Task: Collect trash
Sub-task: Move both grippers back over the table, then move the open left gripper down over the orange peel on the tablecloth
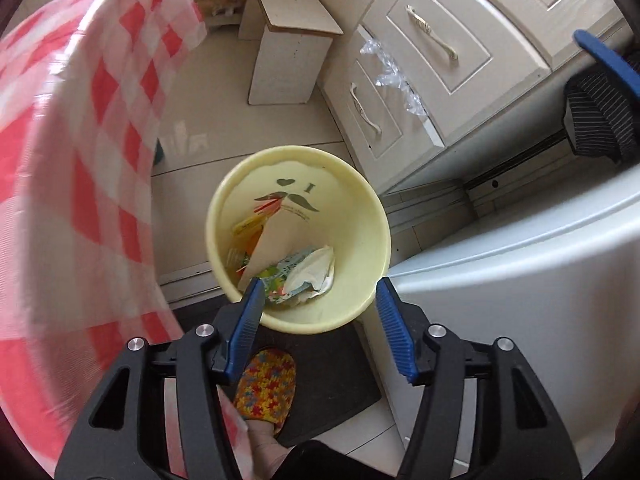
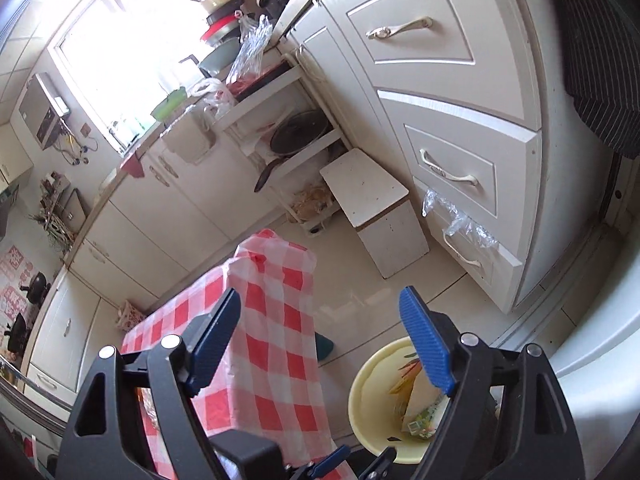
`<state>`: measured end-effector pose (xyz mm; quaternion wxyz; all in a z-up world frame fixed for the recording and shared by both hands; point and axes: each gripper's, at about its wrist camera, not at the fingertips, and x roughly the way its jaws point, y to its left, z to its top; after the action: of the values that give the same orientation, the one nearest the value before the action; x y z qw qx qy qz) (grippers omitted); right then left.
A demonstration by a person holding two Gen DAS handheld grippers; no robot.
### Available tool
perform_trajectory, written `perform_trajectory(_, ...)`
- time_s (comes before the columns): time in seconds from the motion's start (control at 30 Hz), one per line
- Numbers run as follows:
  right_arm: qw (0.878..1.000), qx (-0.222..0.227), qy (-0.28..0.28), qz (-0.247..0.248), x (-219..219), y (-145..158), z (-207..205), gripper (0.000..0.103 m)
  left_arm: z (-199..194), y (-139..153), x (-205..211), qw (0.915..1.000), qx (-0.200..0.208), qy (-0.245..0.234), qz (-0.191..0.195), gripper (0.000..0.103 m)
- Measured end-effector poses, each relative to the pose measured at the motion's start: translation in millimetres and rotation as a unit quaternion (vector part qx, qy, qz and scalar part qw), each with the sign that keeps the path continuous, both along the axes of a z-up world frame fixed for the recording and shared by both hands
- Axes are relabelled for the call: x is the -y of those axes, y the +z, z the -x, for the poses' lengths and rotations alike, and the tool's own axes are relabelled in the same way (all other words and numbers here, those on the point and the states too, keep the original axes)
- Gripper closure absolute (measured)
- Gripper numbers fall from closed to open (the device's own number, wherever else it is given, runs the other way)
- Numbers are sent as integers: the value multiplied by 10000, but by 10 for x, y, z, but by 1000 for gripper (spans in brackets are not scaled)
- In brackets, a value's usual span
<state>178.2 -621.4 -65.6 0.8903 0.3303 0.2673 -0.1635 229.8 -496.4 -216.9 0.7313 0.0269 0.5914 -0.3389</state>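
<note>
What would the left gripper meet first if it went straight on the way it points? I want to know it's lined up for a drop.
Probably the trash in the yellow bin: the open left gripper points into its mouth, at the crumpled white paper. Depth is unclear.

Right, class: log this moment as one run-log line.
left hand-held gripper: open, above yellow bin | right hand-held gripper: open, empty | bin: holds paper trash | checked cloth: beside bin

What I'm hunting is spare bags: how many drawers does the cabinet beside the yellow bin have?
3, stacked: top drawer, middle drawer, and bottom drawer, ajar with clear plastic sticking out. None appears hidden.
</note>
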Motion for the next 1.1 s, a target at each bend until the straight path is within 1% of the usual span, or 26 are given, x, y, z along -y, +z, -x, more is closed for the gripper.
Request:
perform_trajectory(0.07, 10000, 92, -30, 0, -57, 30, -24, 24, 7, 211, -245, 9996, 243, 69, 81, 47)
perform_trajectory(0.1, 9999, 124, -4, 19, -111, 48, -57, 24, 15, 356, -418, 9988, 464, 111, 94, 46)
perform_trajectory(0.17, 9999, 95, 106, 65, -220, 60, -157, 24, 26, 617, -765, 9953, 933, 247, 96, 36)
perform_trajectory(0.2, 9998, 80, 169, 71, -273, 63, -207, 24, 27, 778, -1040, 9913, 1252, 403, 68, 33)
perform_trajectory(0.23, 9996, 58, 258, 79, -363, 66, -268, 24, 18, 885, -1259, 9881, 1439, 542, 32, 32)
perform_trajectory(0.27, 9993, 39, 349, 106, -457, 75, -318, 24, -1, 960, -1426, 9861, 1532, 651, 3, 32)
perform_trajectory(0.37, 9976, 7, 635, 260, -774, 129, -426, 24, -41, 1193, -2103, 9783, 1738, 1123, -79, 32)
perform_trajectory(0.43, 9957, 19, 843, 379, -1025, 172, -457, 24, -34, 1352, -2585, 9708, 1922, 1424, -164, 32)
perform_trajectory(0.47, 9947, 30, 936, 427, -1138, 187, -458, 24, -43, 1406, -2749, 9679, 1984, 1531, -203, 32)
perform_trajectory(0.57, 9911, 63, 1223, 519, -1495, 189, -395, 23, -61, 1606, -3398, 9542, 2221, 1970, -359, 32)
perform_trajectory(0.63, 9894, 86, 1381, 449, -1708, 172, -323, 23, -60, 1706, -3738, 9461, 2298, 2253, -382, 30)
perform_trajectory(0.7, 9877, 145, 1503, 418, -1892, 170, -271, 22, -14, 1773, -4113, 9379, 2322, 2552, -364, 28)
perform_trajectory(0.77, 9857, 142, 1627, 425, -2056, 145, -245, 21, 61, 1781, -4452, 9309, 2261, 2858, -263, 24)
perform_trajectory(0.83, 9831, 41, 1768, 478, -2245, 91, -240, 21, 84, 1723, -4702, 9280, 2125, 3057, -124, 22)
perform_trajectory(0.93, 9785, -261, 1950, 625, -2457, -17, -327, 21, -9, 1580, -4922, 9248, 2025, 3220, -113, 22)
perform_trajectory(1.0, 9766, -400, 2029, 585, -2530, -96, -420, 21, -87, 1493, -5058, 9194, 1994, 3392, -30, 22)
perform_trajectory(1.07, 9749, -487, 2115, 489, -2627, -177, -469, 21, -177, 1357, -5176, 9182, 1827, 3514, 100, 22)
perform_trajectory(1.1, 9735, -557, 2168, 466, -2671, -217, -542, 21, -214, 1290, -5201, 9186, 1760, 3537, 93, 22)
